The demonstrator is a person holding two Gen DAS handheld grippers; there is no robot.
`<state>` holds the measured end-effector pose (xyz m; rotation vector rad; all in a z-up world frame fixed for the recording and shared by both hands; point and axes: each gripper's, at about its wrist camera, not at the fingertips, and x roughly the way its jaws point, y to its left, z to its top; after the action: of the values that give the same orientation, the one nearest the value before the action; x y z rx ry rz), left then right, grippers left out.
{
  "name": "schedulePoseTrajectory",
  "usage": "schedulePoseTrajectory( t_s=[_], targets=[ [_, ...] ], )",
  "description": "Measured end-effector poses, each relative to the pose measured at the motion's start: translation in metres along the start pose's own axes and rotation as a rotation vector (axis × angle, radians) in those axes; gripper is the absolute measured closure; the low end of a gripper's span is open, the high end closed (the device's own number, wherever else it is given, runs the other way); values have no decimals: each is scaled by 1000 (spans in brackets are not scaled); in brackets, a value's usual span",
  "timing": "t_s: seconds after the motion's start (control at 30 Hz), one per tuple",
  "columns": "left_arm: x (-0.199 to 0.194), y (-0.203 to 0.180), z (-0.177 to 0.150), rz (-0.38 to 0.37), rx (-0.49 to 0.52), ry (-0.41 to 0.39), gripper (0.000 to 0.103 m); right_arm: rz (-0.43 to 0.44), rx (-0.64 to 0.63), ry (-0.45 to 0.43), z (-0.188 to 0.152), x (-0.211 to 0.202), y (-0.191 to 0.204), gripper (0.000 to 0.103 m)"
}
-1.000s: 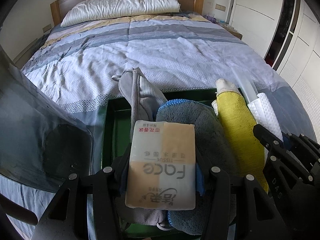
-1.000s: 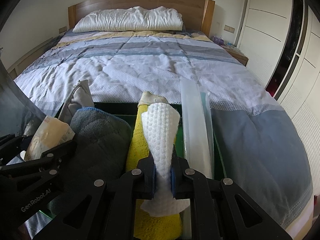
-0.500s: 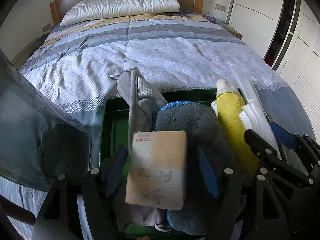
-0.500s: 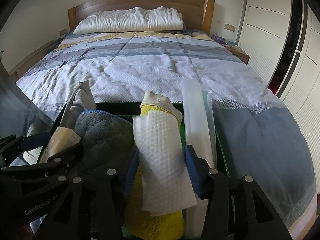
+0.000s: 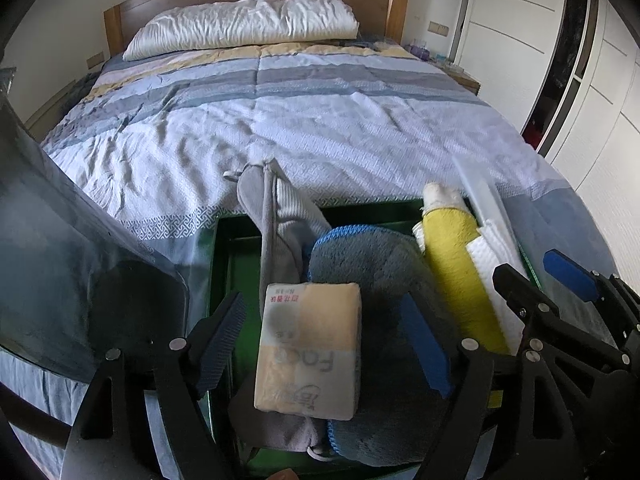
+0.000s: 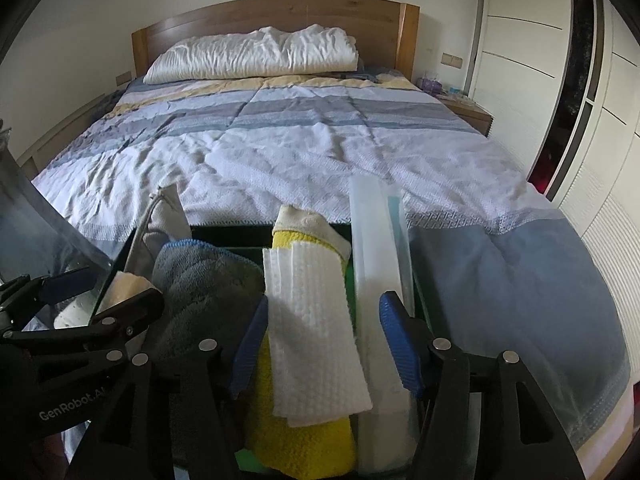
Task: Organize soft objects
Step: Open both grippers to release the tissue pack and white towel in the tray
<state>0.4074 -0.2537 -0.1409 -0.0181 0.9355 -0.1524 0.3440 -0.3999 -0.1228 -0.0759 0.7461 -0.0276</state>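
A green bin (image 5: 236,256) at the foot of the bed holds a grey cloth (image 5: 276,208), a blue-edged grey towel (image 5: 372,264) and a yellow towel (image 5: 456,256). A tissue pack (image 5: 310,352) lies on the cloths between the jaws of my left gripper (image 5: 320,332), which are opening; neither pad touches it. A white paper towel (image 6: 316,320) rests flat on the yellow towel (image 6: 300,440) between the opening jaws of my right gripper (image 6: 324,320), free of both pads. The left gripper (image 6: 104,292) shows at the left of the right wrist view.
A pale translucent plastic piece (image 6: 376,248) stands along the bin's right side. A clear plastic sheet (image 5: 60,240) rises at the left. Beyond lie the striped bedspread (image 5: 320,120), a pillow (image 5: 248,20) and headboard. White wardrobe doors (image 6: 520,40) are at the right.
Both grippers opened. The tissue pack dropped from the left jaws onto the cloths. The paper towel slipped out of the right jaws and spread flat on the yellow towel.
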Motion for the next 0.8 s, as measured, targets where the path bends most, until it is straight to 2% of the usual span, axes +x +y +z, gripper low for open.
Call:
schedulePoseTrajectory(
  t_s=[0.13, 0.4, 0.8],
  targets=[
    [-6, 1, 3, -6, 5, -16, 28, -5, 8, -17, 2, -10, -1, 44],
    [-14, 4, 8, -1, -8, -29, 28, -41, 19, -54, 3, -33, -7, 16],
    [-19, 9, 7, 35, -50, -35, 27, -40, 30, -66, 6, -37, -6, 7]
  ],
)
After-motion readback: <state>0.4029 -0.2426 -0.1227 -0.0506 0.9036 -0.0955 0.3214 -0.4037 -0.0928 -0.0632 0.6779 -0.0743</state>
